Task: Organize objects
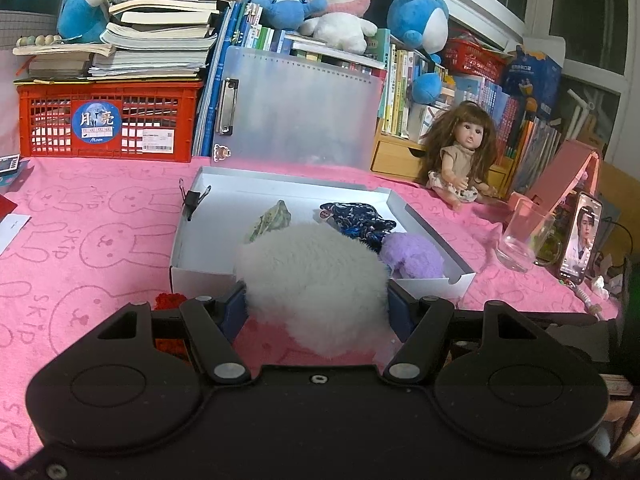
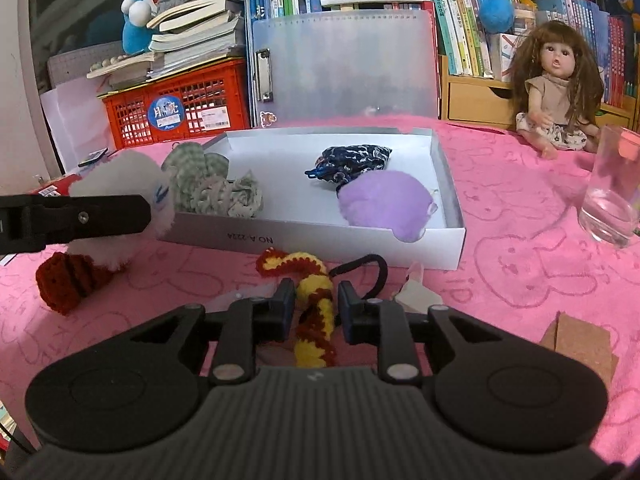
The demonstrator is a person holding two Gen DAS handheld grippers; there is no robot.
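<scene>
Right claw (image 2: 314,309) was clamped mid-length on the limp, light crocheted cord (image 2: 314,312) at 6 o'clock of the white box (image 2: 320,236); left claw (image 1: 316,307) gripped the soft, squashy white pompom (image 1: 312,280).

**Cluttered desk under a dark window**

A pink bunny-print cloth (image 1: 92,216) covers the table ahead of the claw. Beyond it, a red crate (image 1: 108,120) carries stacked books (image 1: 156,46); a wooden shelf (image 1: 396,152) of books stands far right. Plush toys (image 1: 340,8) sit on top. White-framed windows (image 1: 580,8) look dark.
</scene>
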